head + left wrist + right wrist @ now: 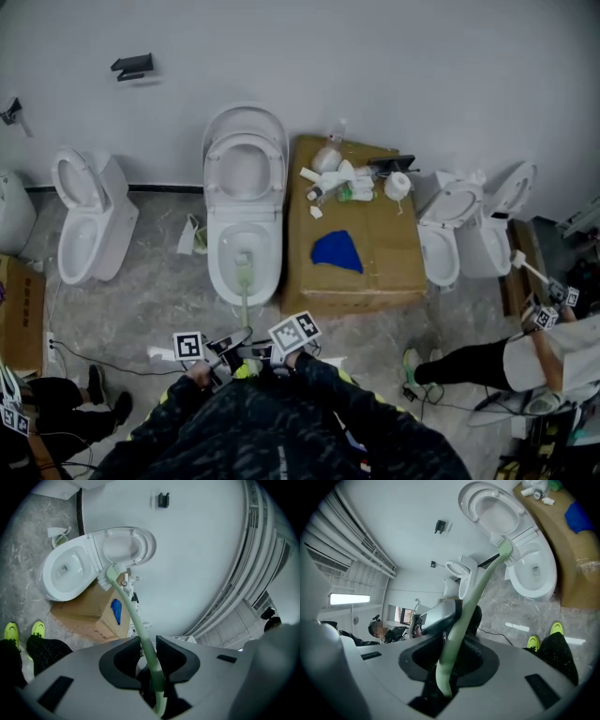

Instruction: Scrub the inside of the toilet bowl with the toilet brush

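A white toilet [242,272] stands straight ahead with its lid and seat raised against the wall. The toilet brush [245,291] has a pale green handle, and its head sits down inside the bowl. Both grippers hold the near end of that handle, close together. My left gripper [225,352] is shut on it, with the handle squeezed between the jaws [147,644]. My right gripper [264,351] is shut on the handle's tip [452,651], just behind the left one. The brush head [111,572] appears by the bowl's rim [505,550] in both gripper views.
A cardboard box [375,262] stands right of the toilet, with a blue cloth [337,251], bottles [337,175] and a paper roll [398,185] on top. More toilets stand at the left [84,220] and right [450,234]. A person [506,361] crouches at the right. A cable [103,362] crosses the floor.
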Demonstrator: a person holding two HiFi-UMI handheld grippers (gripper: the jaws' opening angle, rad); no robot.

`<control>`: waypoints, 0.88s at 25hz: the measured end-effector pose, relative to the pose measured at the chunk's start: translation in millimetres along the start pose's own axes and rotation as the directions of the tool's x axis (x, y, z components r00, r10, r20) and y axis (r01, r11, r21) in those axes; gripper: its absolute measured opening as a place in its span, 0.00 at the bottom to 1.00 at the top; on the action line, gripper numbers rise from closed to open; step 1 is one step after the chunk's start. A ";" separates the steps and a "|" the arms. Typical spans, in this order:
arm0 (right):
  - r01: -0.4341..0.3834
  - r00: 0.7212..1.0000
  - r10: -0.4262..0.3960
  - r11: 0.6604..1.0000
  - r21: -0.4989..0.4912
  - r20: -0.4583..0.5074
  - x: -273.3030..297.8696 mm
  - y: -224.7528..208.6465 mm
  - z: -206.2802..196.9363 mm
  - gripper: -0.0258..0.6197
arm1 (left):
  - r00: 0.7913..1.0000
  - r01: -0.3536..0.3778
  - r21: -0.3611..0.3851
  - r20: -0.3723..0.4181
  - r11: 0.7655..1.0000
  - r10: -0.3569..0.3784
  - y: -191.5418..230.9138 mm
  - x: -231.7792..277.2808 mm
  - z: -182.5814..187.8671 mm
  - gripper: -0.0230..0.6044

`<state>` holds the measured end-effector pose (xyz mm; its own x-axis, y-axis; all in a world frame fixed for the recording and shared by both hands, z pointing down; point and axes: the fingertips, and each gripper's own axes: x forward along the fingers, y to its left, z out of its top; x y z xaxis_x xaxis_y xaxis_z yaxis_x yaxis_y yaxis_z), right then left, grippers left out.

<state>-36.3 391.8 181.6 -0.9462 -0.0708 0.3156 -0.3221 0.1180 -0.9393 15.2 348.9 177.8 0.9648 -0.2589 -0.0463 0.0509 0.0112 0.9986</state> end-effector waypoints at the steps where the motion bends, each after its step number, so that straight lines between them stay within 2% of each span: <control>1: 0.004 1.000 -0.004 1.000 0.005 0.000 1.0 -1.0 0.5 0.17 | 1.000 0.000 0.002 0.000 1.000 0.000 1.4 -0.5 1.1 0.19; 12: 0.032 0.999 -0.031 0.999 0.033 -0.038 0.5 -31.6 41.2 0.17 | 0.999 -0.042 -0.024 0.024 0.999 0.043 22.6 22.0 43.2 0.19; 22: 0.032 0.995 -0.024 0.995 0.090 -0.096 -28.7 -78.4 127.4 0.17 | 0.991 -0.121 -0.059 0.049 0.991 0.124 51.6 85.1 120.9 0.19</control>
<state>19.8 258.4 229.1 -0.9368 0.0222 0.3492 -0.3486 0.0263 -0.9369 68.7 210.7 228.3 0.9500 -0.3022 0.0790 -0.0510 0.0995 0.9937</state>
